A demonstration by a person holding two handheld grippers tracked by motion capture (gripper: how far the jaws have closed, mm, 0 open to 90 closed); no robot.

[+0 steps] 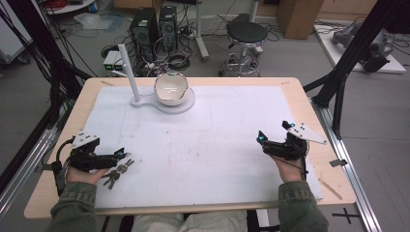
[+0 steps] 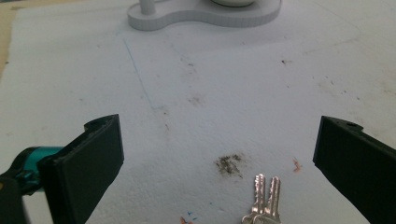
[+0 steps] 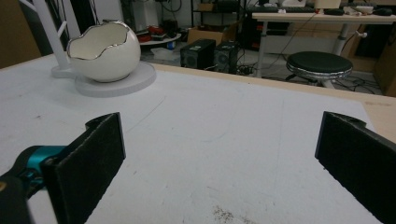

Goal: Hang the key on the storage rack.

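Nearby, eggshell bowl (image 1: 170,88) (interior unclear) on stand (image 1: 186,103)

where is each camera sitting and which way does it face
High view: above the person's side, looking forward and down on the table; forearms, left tongs and right tongs show.
Left gripper view: on the left tongs, looking low over the keys; its open jaws show.
Right gripper view: on the right tongs, facing the egg-shaped bowl; open jaws show.
The high and right views share the bowl.
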